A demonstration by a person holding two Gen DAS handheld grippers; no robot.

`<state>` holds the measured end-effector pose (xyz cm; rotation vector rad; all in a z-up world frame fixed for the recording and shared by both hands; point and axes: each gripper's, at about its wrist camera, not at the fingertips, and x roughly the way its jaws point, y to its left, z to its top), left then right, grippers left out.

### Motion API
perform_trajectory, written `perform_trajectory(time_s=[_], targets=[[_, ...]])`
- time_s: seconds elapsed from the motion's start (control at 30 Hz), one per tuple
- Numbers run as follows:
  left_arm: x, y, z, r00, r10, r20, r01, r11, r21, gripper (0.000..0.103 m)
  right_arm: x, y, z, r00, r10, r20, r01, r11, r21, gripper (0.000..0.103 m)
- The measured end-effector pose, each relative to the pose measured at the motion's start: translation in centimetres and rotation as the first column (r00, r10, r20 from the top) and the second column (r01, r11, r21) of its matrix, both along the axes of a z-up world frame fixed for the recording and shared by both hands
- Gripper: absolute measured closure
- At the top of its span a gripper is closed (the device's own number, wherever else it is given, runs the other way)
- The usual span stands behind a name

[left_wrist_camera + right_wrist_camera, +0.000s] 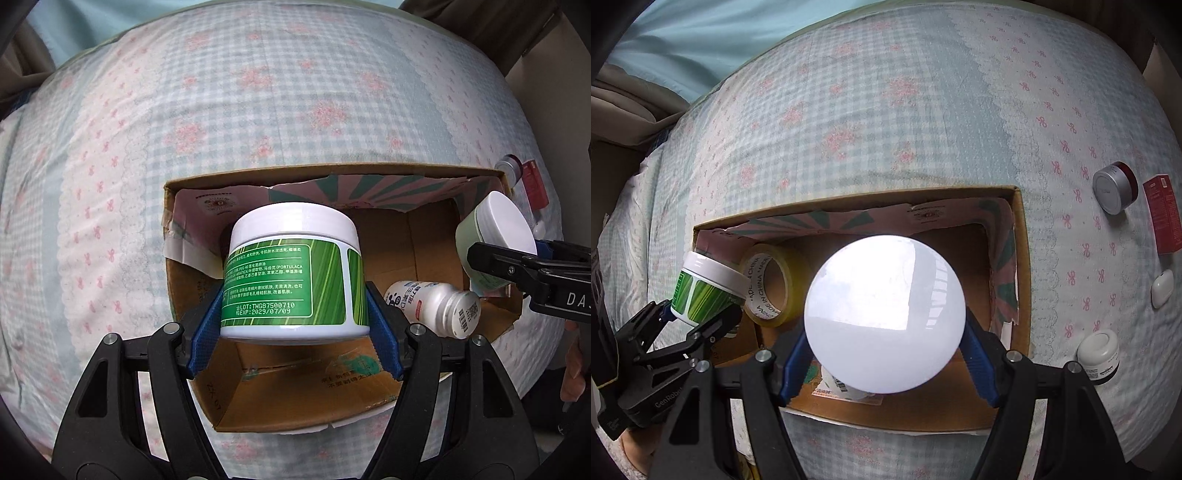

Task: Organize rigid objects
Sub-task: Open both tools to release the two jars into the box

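Two held jars over an open cardboard box (424, 236), left wrist view: left gripper (295, 314) jaws pinching green-label jar (295, 273), white bottle (436, 306) inside at 3 o'clock, right wrist view: right gripper (884, 350) jaws pinching white-lidded jar (884, 314), tape roll (772, 284) inside at 9 o'clock

The green jar (295, 273) in my left tool (295, 325) carries Chinese print with "PEG-40", "(PORTULACA", and at its label's 6 o'clock "LOT:TNGB7500710" and "EXP:2029/07/09". My right tool's body (565, 299), at 3 o'clock, shows "DA". The tape roll (772, 284) core reads "MADE IN CHINA". My left tool's body (670, 397), at 8 o'clock, reads "GenRobo". The box flap (218, 406) shows "ZX-07".
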<state>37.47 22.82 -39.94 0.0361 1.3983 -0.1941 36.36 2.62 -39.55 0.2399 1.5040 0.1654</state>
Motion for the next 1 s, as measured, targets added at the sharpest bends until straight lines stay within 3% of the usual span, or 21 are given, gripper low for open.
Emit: perform_trajectory(time_s=[0.37,0.4,0.43,0.47,0.63,1.0], targets=[[1.0,-1.1,-1.6,0.994,-0.042,-0.106,0.045,0.999,0.029,0.035,1.0,-0.1,-2.1,0.996,-0.053,-0.069,0.057,0.997,0.060,0.034],[0.8,-1.0,-1.5,0.994,-0.039,-0.104,0.042,0.999,0.030,0.032,1.0,-0.3,-2.1,0.995,-0.069,-0.074,0.075,0.995,0.072,0.032],[0.6,-0.9,-1.2,0.995,-0.038,-0.090,0.040,0.999,0.022,0.011,0.9,-0.5,-2.0,0.994,-0.085,-0.069,0.091,0.992,0.091,0.019],[0.4,-0.9,-0.7,0.996,-0.036,-0.076,0.037,0.999,0.012,0.000,0.9,-0.6,-1.7,0.993,-0.097,-0.059,0.103,0.989,0.108,0.000],[-0.4,-1.0,0.0,0.997,-0.058,-0.057,0.061,0.997,0.047,0.000,0.2,-1.3,0.0,0.992,-0.126,0.021,0.123,0.988,0.096,0.000],[-3.8,0.2,4.1,1.000,-0.027,0.011,0.027,0.998,0.051,0.000,-2.7,-1.7,4.0,0.986,-0.142,0.088,0.133,0.986,0.098,0.000]])
